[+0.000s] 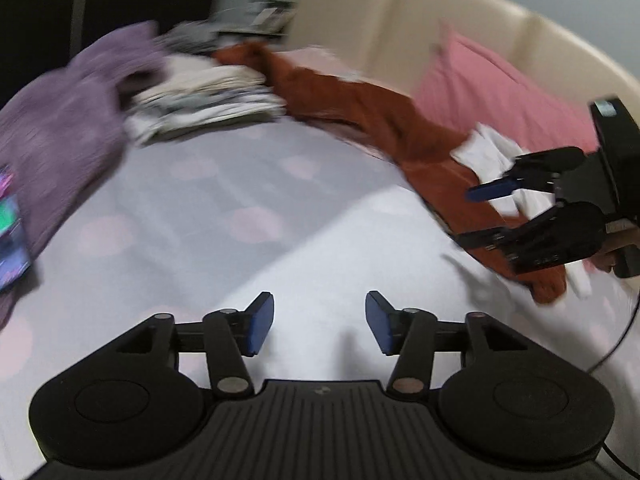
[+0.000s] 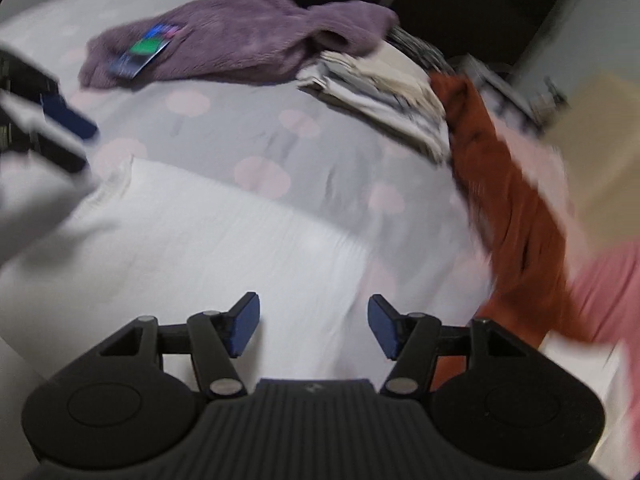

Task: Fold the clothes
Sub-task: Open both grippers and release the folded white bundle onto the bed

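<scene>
1. Far left: purple fleece garment [image 2: 240, 44] crumpled at the far side of the bed, with a phone [image 2: 142, 54], screen lit, lying on top of it.
2. Just right of the fleece: stack of folded clothes [image 2: 384, 96], pale and striped layers; one purple sleeve overlaps its near corner.
3. Bed sheet [image 2: 256, 136] is grey with pink blotches and bare in the middle.
4. White garment [image 2: 224, 236] lies flat on the sheet, nearest both cameras. Looks smoothed out; edges blurred.
5. Left gripper [image 1: 320, 322]: jaws apart, nothing between the blue pads, hovering over the white garment, no contact visible.
6. Right gripper [image 2: 314, 326]: jaws apart, empty, also above the white garment near its right edge.
7. Right of the stack: rust-orange garment [image 1: 372, 116] strung out unfolded in a long strip toward the near right.
8. A small white cloth [image 1: 486, 152] lies on the orange strip, beside the right gripper in the left view.
9. Far right: pink pillow [image 1: 496, 92] against a cream headboard [image 1: 400, 12].
</scene>
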`<state>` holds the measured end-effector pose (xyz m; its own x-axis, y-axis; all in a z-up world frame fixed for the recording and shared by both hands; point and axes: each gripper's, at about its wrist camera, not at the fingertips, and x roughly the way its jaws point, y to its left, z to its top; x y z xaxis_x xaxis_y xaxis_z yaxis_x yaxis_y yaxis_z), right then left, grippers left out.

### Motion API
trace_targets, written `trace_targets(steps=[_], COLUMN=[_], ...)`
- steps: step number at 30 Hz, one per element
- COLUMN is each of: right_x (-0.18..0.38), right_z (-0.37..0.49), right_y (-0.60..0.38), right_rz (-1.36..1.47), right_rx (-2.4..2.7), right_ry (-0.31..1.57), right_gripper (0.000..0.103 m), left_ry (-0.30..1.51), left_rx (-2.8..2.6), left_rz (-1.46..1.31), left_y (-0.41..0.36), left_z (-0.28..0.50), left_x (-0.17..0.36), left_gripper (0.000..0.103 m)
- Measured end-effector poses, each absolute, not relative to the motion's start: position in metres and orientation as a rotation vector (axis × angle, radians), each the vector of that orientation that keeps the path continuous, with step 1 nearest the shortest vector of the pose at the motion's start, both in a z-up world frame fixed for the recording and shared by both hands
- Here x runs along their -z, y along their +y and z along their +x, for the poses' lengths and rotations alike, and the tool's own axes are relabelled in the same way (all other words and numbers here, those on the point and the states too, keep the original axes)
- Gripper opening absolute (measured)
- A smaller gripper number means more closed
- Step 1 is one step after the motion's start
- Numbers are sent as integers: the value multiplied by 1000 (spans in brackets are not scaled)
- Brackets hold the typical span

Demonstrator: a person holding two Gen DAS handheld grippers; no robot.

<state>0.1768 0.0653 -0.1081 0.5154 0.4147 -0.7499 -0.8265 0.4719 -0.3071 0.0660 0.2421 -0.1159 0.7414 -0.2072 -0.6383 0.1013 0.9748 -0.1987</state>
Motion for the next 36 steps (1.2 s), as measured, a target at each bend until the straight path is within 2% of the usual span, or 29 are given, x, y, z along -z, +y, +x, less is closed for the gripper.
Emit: trace_targets(steps=[4,7,10,16,24,29,31,33,36], right_x=[129,143,156,190,183,154,151,154,173], right_z=[155,149,150,175,166,164,174,188,219], right_y=[53,55,57,37,-1,19,41,62,83], right_rz=[-503,-440,-413,-321,-250,-211,-222,-258,-312], right_rx=[-769,-729,-776,-783,-709,-736,-777,-806,-781], right_ry=[709,690,637,700,718,606,598,608,666], right_gripper=[57,54,54,56,56,55,49,38,36], left_ry=[695,710,760,871,836,762,771,788,830], left_rx=[246,273,287,237,79,128,158,188,214], left_rz=[-48,-59,-19,-36,-153,-182,-175,-170,-131], left_y=[203,193,184,196,244,238,227,216,205], left_z=[105,132,153,187,166,129,123,119,118], left_x=[126,134,147,173,153,133,137,142,155], left_gripper=[49,48,48,44,43,43,43,43,43])
